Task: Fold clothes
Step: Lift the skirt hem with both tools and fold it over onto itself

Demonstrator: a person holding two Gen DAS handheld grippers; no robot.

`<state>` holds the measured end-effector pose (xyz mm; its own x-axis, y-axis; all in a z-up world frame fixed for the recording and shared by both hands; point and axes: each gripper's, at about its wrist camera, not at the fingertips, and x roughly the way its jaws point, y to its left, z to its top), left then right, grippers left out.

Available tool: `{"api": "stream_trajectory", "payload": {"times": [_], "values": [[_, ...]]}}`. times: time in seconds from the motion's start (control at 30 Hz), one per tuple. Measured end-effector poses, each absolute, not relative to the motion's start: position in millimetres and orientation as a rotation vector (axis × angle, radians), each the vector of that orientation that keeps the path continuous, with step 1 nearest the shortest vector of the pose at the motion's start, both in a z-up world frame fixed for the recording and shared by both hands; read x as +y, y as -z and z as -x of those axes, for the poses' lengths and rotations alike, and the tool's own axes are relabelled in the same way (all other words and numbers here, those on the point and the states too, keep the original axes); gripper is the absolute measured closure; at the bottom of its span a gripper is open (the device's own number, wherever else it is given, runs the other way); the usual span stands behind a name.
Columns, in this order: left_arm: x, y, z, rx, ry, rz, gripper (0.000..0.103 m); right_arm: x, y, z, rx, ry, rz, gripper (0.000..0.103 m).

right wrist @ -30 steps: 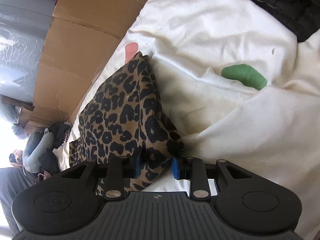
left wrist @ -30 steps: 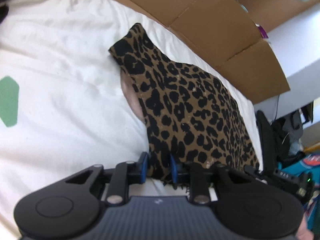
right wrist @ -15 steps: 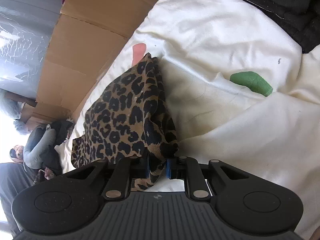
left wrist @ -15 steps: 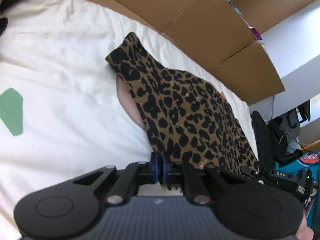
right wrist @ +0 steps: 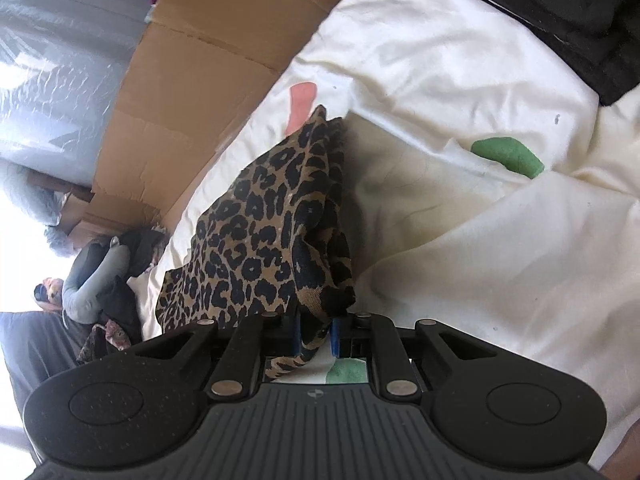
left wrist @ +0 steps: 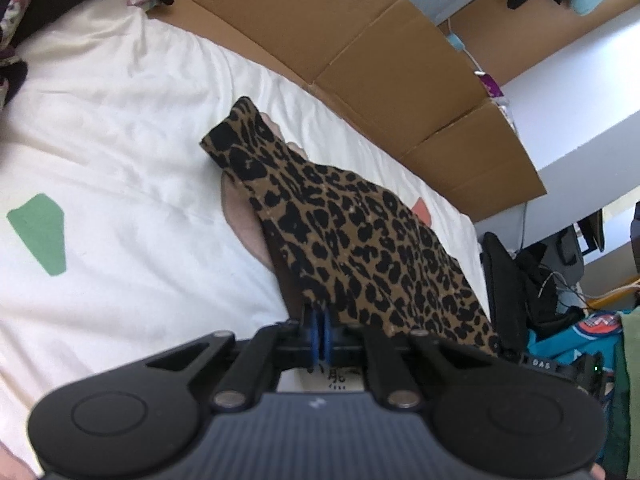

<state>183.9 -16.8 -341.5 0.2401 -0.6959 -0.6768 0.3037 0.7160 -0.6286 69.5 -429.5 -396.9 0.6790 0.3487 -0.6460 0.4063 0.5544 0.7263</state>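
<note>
A leopard-print garment (left wrist: 352,240) lies on a white bed sheet (left wrist: 120,152), stretching away from both grippers. My left gripper (left wrist: 321,334) is shut on the near corner of the garment, its blue pads pressed together on the cloth edge. In the right wrist view the same leopard-print garment (right wrist: 272,232) bunches up in folds, and my right gripper (right wrist: 316,334) is shut on a thick wad of its near corner. Both held corners are lifted a little off the sheet. The far end of the garment still rests on the bed.
Flattened cardboard (left wrist: 360,40) lines the far side of the bed. The sheet has green (left wrist: 40,232) and pink (right wrist: 302,108) patches. Dark clothes (right wrist: 560,12) lie at the bed's far end. Bags and clutter (left wrist: 560,300) stand beside the bed.
Both grippers closed on the garment's near corners, from open around the cloth to pinching it. Both corners have risen slightly and the cloth has bunched up.
</note>
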Motion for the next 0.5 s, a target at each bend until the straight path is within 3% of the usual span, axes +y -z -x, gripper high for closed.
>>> {"api": "stream_trajectory", "payload": {"times": [0.5], "values": [[20.6,330.2,-168.3,1.211,0.668,0.418,0.101,-397.8,377.5,-53.8,0.934,-0.1,-0.942,0.092]]}}
